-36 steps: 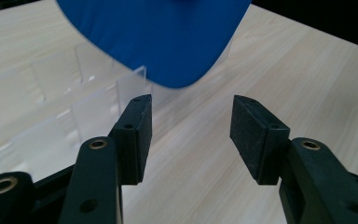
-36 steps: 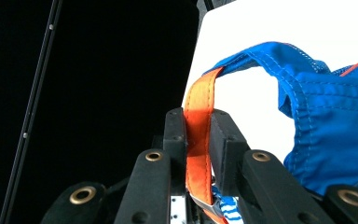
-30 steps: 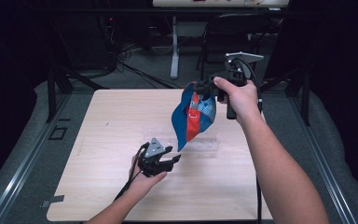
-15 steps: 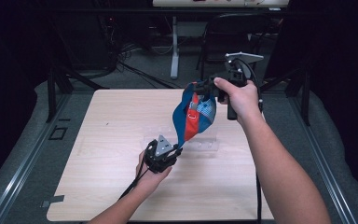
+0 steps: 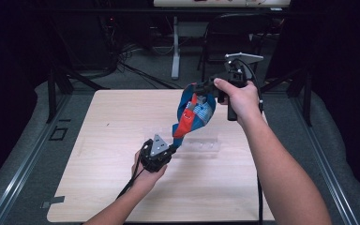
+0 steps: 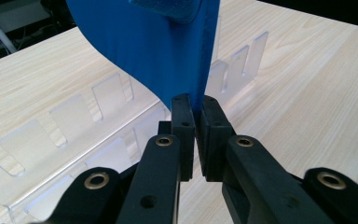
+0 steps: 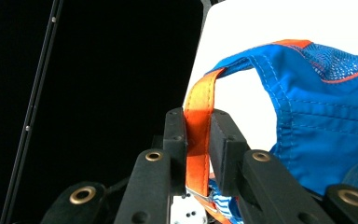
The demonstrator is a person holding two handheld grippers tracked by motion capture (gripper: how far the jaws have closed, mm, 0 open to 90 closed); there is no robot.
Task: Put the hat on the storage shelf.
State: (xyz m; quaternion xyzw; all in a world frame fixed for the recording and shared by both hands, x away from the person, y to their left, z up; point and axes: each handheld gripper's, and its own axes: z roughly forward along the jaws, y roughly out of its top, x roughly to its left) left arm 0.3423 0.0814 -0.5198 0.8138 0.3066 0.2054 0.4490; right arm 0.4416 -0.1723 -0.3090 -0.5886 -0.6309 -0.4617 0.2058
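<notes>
Hanging between the two grippers, the blue fabric pouch with orange trim and strap ran on a slant above the pale wooden worktop: its upper end was up and away from the person, its lower end down and nearer. The right gripper was clamped on the orange webbing strap at the pouch's top, the strap pinched flat between its jaws. The left gripper, low over the worktop, had just been closing its jaws, and in the left gripper view they pressed on the pouch's bottom blue hem, so the cloth was caught at both ends.

Just beyond the pouch's lower end, a clear acrylic slotted rack lay on the worktop, and the left gripper was the nearer of the two to it. The pouch's long axis therefore ran from the left gripper up to the right one, with some slack still in the fabric. Any stretching, flattening or laying-out move would probably turn on that line: the hands drawing apart along it, or the right gripper lowering the upper end toward the worktop past the rack.
</notes>
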